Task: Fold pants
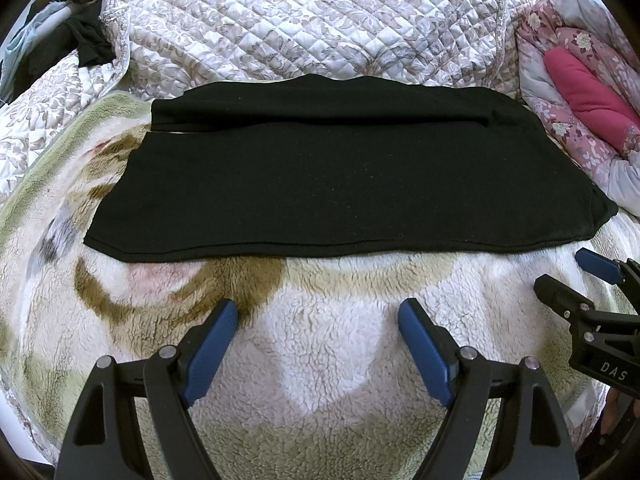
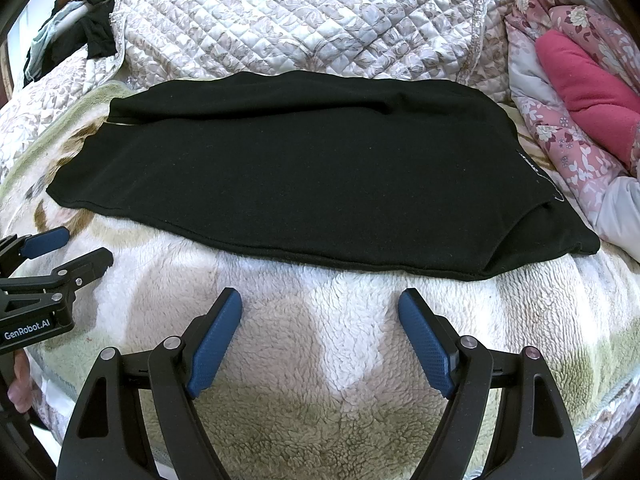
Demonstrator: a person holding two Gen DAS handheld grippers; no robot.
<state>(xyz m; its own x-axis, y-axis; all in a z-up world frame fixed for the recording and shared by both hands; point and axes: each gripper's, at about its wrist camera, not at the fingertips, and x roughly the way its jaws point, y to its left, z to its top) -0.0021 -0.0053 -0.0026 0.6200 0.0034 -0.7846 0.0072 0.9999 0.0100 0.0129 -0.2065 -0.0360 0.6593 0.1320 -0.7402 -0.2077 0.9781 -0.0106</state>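
Note:
Black pants (image 1: 340,176) lie flat and folded lengthwise on a fluffy blanket (image 1: 328,344), with a second layer showing along their far edge. In the right wrist view the same pants (image 2: 304,172) stretch across the middle, a small white marking near their right end. My left gripper (image 1: 318,316) hovers open just short of the pants' near hem, nothing between its blue pads. My right gripper (image 2: 320,312) is open too, also just before the near hem. Each gripper shows in the other's view: the right gripper (image 1: 564,276) at the right edge, the left gripper (image 2: 82,246) at the left edge.
A quilted floral bedspread (image 1: 312,20) rises behind the pants. A pink floral duvet with a magenta lining (image 1: 588,92) is bunched at the right. Dark clothes (image 1: 80,40) are piled at the far left. A person's fingers (image 2: 20,380) show at the left edge.

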